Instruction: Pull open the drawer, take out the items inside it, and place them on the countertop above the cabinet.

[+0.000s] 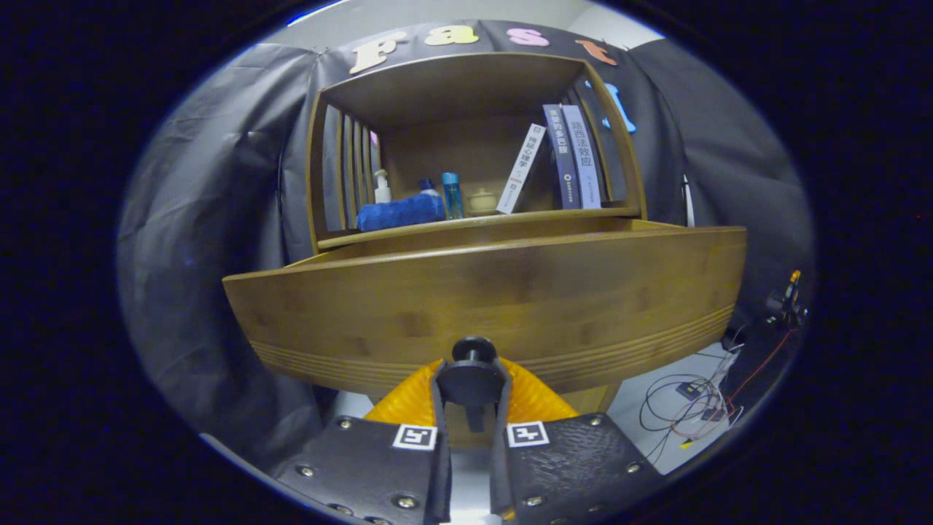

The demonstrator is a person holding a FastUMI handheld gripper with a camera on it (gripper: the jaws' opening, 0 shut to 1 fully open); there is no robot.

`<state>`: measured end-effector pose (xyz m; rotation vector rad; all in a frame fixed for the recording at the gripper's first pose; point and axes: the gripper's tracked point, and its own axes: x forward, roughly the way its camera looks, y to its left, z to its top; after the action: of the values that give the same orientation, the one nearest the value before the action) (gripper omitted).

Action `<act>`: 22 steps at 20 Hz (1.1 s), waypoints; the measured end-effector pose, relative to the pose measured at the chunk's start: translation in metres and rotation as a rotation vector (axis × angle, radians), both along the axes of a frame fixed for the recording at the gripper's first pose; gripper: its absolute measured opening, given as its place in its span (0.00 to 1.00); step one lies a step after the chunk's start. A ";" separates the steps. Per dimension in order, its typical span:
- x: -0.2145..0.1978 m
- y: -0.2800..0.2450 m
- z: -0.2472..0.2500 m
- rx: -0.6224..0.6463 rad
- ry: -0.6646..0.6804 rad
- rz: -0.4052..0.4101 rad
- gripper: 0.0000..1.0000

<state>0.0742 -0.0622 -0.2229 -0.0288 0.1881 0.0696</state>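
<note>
**Gripper clamped on the drawer knob**

At the bottom centre of the frame the gripper is closed on the dark round knob of the drawer, one finger pressing each side of it. The drawer front is a broad wooden panel across the middle of the frame, standing out forward of the cabinet (its inside is hidden from this angle). Just above its top edge runs the counter. On it, from left to right, sit a white pump bottle, a rolled blue towel, a blue bottle, a small pale pot and several books, one leaning. Loose cables lie on the floor at lower right.
</note>
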 end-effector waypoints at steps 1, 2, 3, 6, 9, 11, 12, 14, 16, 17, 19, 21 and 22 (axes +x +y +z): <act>-0.004 0.000 0.003 -0.001 -0.018 0.008 0.21; -0.007 0.000 0.001 0.010 -0.003 0.010 0.21; -0.009 0.000 -0.001 0.040 0.009 0.006 0.21; -0.018 -0.003 0.003 0.090 0.014 -0.006 0.32; -0.023 -0.019 0.012 0.054 0.026 -0.054 0.65; -0.022 -0.021 0.028 0.086 0.021 -0.079 0.86; -0.022 -0.020 0.039 0.107 0.010 -0.087 0.97; -0.022 -0.016 0.062 0.104 -0.014 -0.086 0.97; -0.020 -0.013 0.087 0.063 -0.016 -0.087 0.97; -0.016 -0.009 0.102 0.062 -0.019 -0.084 0.97; 0.000 -0.003 0.127 0.074 -0.007 -0.087 0.97; 0.018 0.003 0.142 0.100 0.045 -0.110 0.97; 0.026 0.006 0.141 0.109 0.105 -0.126 0.97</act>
<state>0.1007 -0.0563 -0.0817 0.0960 0.2908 -0.0446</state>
